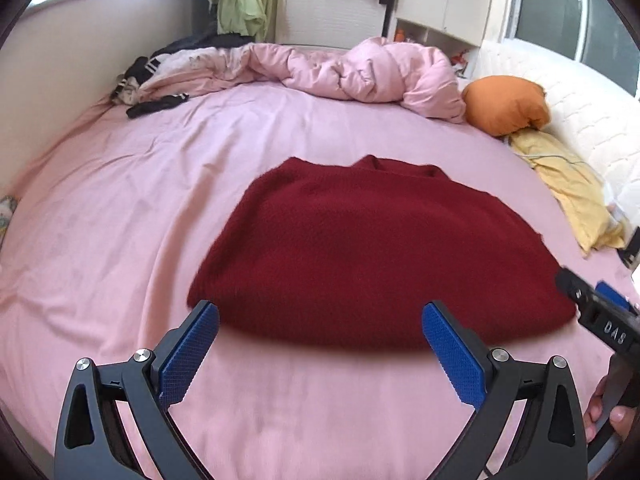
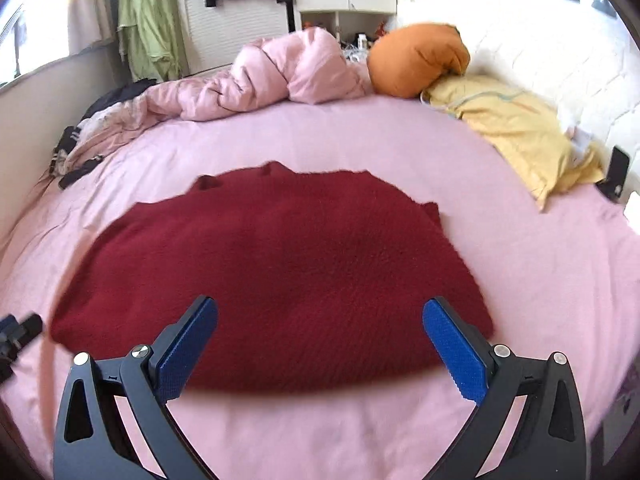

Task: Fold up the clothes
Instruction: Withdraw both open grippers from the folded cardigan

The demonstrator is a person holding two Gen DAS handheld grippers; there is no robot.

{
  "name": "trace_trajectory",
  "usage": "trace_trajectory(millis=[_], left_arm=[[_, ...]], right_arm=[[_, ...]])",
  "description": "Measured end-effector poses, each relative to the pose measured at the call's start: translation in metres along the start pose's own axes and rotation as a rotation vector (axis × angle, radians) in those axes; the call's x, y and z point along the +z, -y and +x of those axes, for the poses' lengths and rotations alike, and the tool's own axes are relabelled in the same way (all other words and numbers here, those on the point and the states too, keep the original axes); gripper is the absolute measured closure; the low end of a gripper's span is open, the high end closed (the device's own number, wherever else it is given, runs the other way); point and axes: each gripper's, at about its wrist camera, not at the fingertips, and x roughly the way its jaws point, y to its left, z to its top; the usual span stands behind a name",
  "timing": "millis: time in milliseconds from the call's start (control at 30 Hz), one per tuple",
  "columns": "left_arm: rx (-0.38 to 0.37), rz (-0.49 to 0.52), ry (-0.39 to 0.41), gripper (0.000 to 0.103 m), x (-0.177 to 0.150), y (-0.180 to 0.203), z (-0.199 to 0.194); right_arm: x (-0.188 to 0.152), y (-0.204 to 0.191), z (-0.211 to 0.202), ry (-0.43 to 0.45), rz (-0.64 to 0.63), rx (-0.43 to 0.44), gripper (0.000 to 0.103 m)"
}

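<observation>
A dark red knitted sweater point(image 1: 372, 256) lies flat on the pink bed sheet point(image 1: 120, 240), just ahead of both grippers. It looks folded into a broad, rounded block: the near edge is a smooth thick fold, the far edge shows the neck opening and small bumps of cloth sticking out. The knit is fuzzy and even in colour, with no pattern to be seen.

The left gripper point(image 1: 320, 344) hangs over the near left corner of the sweater, its blue pads spread wide with nothing between them; the left pad tip sits at the sweater's left end and the right pad overlaps its near edge. The right gripper point(image 2: 320, 344) is likewise spread wide and holds nothing, both pad tips overlapping the near edge of the sweater, towards its right half. In the left wrist view the right gripper shows at the right, at the sweater's right end, with fingers of the person's hand point(image 1: 608, 416) below it.

Beyond the sweater a crumpled pink quilt point(image 1: 352, 72) lies across the far side of the bed, with an orange cushion point(image 2: 416, 60) and a yellow pillow point(image 2: 516, 128) ahead to the right.
</observation>
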Motion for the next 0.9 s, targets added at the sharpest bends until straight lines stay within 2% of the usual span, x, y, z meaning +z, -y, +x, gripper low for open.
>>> trace_trajectory(millis=[100, 167, 200, 367, 633, 900], left_arm=[[0.014, 0.007, 0.016, 0.001, -0.025, -0.001, -0.011], [-0.002, -0.011, -0.014, 0.001, -0.037, -0.006, -0.010], [-0.028, -0.035, -0.030, 0.001, -0.041, -0.011, -0.010], [-0.110, -0.100, -0.003, 0.001, -0.047, -0.026, -0.013], [-0.050, 0.019, -0.015, 0.001, -0.047, -0.001, -0.011], [-0.068, 0.004, -0.022, 0.001, -0.047, -0.006, -0.010]], right_arm=[[-0.013, -0.013, -0.035, 0.028, -0.019, -0.005, 0.000], [-0.026, -0.019, -0.051, 0.037, -0.017, -0.004, 0.000], [-0.033, -0.022, -0.056, 0.038, -0.010, -0.002, 0.000], [-0.057, -0.025, -0.067, 0.041, 0.011, -0.023, 0.000], [-0.058, -0.031, -0.075, 0.077, -0.019, -0.050, 0.000], [-0.058, -0.028, -0.074, 0.069, -0.012, -0.032, 0.000]])
